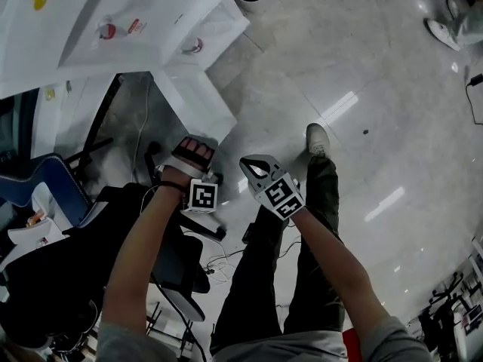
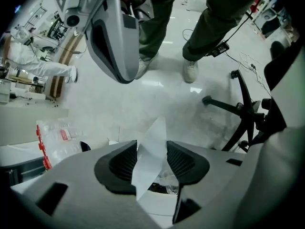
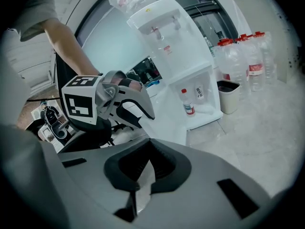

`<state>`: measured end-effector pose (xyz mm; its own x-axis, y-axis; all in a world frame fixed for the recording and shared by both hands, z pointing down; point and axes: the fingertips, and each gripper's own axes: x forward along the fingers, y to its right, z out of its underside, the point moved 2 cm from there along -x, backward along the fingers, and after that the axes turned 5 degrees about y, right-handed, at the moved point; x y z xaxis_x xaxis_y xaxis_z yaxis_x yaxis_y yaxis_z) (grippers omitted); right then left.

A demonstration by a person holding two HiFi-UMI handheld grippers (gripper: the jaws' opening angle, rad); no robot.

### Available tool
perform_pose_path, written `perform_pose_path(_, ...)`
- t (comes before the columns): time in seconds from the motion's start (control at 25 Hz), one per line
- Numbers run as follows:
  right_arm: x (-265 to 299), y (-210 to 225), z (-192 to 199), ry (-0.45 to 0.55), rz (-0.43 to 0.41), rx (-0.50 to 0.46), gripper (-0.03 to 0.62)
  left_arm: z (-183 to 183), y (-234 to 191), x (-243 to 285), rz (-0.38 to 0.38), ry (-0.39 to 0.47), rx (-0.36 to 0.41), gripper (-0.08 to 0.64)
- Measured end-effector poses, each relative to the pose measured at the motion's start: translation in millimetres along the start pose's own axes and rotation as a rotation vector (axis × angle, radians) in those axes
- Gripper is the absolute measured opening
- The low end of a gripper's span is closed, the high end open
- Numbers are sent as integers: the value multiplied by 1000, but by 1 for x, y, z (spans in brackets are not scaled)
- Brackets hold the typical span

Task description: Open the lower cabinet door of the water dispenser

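Head view: the lower cabinet door stands swung open from the water dispenser.

Left gripper view: left gripper jaws are apart. The door's thin edge shows between them; contact cannot be determined.

Right gripper view: right gripper jaws are together and empty. The water dispenser stands ahead and right of the jaws, with a bottle inside its open base.

Left tongs, right tongs: grey shells, black ribbed pads
Marker cubes: black-and-white squares
Sleeves: short, grey
Trousers: dark
Shoe: white

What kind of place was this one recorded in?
Probably an office or lab workspace: a white water dispenser, spare water bottles beside it, and a wheeled office chair.
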<state>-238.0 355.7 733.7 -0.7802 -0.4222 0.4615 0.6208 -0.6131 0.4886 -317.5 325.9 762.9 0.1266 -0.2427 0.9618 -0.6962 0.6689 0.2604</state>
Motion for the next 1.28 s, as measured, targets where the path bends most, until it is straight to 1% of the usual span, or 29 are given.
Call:
perform_pose_path(0.32, 18, -30, -7, 57, 20, 35, 10, 26, 44, -6, 27, -29, 156, 187)
perform_pose_path(0.36, 19, -33, -9, 60, 21, 35, 9, 29, 48, -7, 30, -34, 164, 187)
perform_pose_path(0.44, 22, -36, -10, 61, 20, 29, 10, 32, 55, -7, 31, -35, 154, 189)
perform_pose_path(0.56, 22, -37, -13, 65, 25, 21, 9, 30, 57, -7, 23, -27, 104, 193)
perform_pose_path(0.68, 20, -34, -22, 69, 31, 15, 9, 30, 51, -12, 4, -31, 82, 203)
perform_pose_path(0.76, 17, -33, -29, 67, 29, 7, 10, 25, 46, -20, -11, -6, 27, 210)
perform_pose_path(0.88, 13, -36, -36, 59, 25, -13, 9, 21, 38, -36, -55, 38, -59, 210)
perform_pose_path(0.96, 11, -37, -43, 60, 24, -22, 10, 23, 31, -43, -93, 42, -81, 210)
perform_pose_path(1.04, 10, -36, -45, 56, 28, -30, 11, 28, 23, -49, -131, 25, -83, 210)
perform_pose_path(1.08, 10, -35, -45, 52, 31, -33, 9, 30, 18, -52, -151, 22, -103, 210)
perform_pose_path(1.12, 9, -35, -46, 51, 32, -36, 11, 30, 16, -56, -150, 23, -140, 210)
perform_pose_path(1.2, 7, -38, -50, 57, 26, -37, 9, 30, 20, -62, -91, 32, -256, 210)
perform_pose_path(1.24, 5, -40, -52, 58, 22, -37, 10, 32, 19, -66, -88, 26, -315, 210)
perform_pose_path(1.28, 3, -43, -55, 57, 19, -38, 10, 35, 15, -71, -100, 20, -377, 210)
